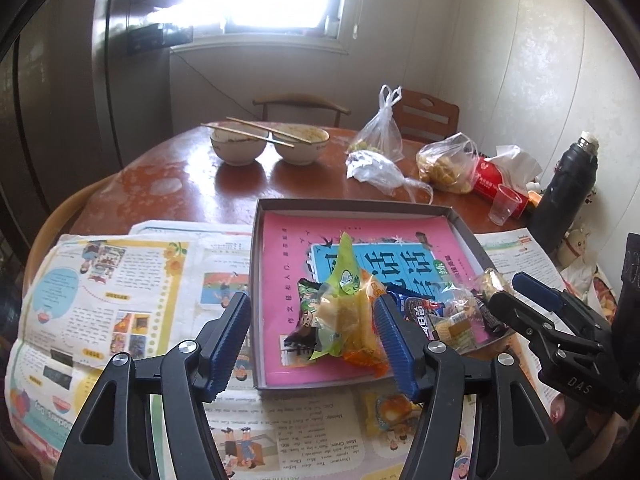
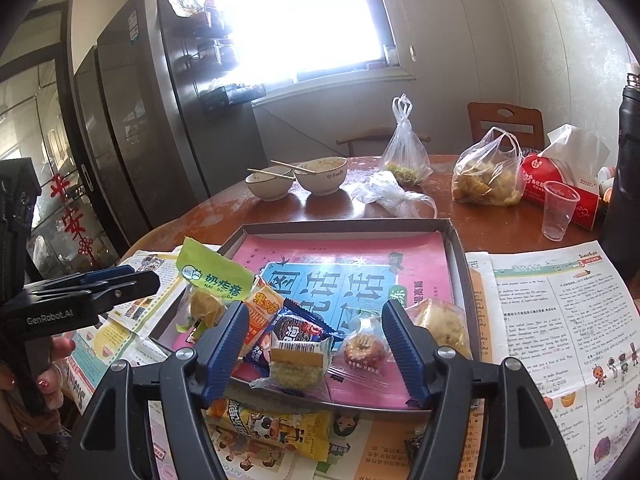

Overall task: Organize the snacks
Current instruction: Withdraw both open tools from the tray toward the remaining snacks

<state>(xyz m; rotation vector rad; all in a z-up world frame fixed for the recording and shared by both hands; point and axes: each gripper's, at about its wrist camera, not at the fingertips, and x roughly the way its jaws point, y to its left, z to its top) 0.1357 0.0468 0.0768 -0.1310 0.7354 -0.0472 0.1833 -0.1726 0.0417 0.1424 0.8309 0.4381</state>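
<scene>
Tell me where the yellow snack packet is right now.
In the right wrist view the yellow snack packet lies on the newspaper just outside the near wall of the grey box, below the snack pile.

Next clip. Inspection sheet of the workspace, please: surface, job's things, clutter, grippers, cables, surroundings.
Surface: round wooden table, newspaper spread on the near part.
Job's things: snacks piled in the tray; yellow packet outside it on the paper.
Clutter: two bowls with chopsticks, plastic bags, cup, tissue pack, flask.
Grippers: left gripper and right gripper open above the snacks, holding nothing.
Cables: nothing seen.
Surroundings: fridge, window, chairs.
</scene>
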